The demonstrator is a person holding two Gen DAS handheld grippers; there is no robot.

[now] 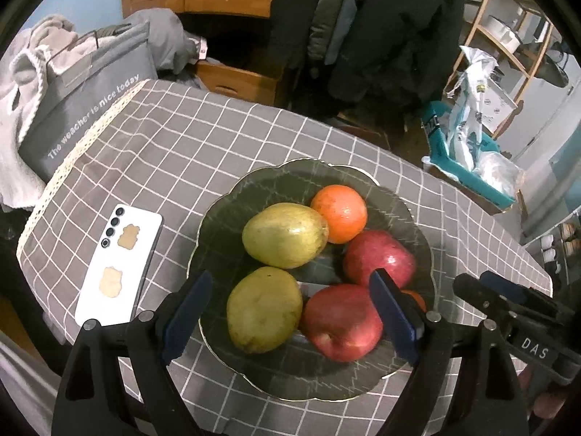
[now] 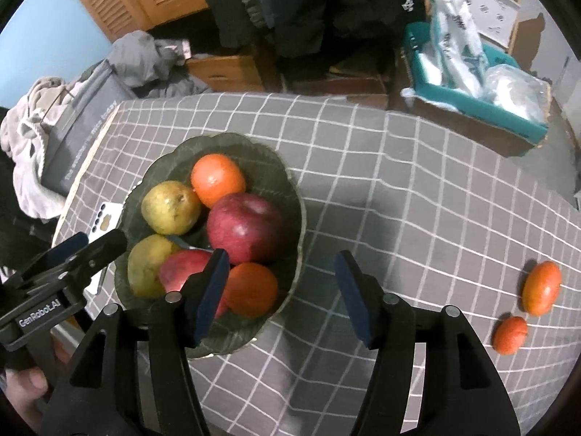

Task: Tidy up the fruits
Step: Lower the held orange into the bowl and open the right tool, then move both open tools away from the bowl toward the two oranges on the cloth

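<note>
Glossy red apple (image 1: 343,321) lies nearest in dark scalloped bowl (image 1: 254,185).

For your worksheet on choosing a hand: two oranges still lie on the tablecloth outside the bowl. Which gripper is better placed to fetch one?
Right. The right gripper is open and empty, nearer the oranges; the left gripper hovers over the bowl.

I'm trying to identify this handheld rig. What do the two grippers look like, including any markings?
Both are black plastic with flat dark-blue finger pads and silver pivot pins. The left gripper is marked "GenRobot.AI" in white on its side; the right gripper shows "DAS".
</note>
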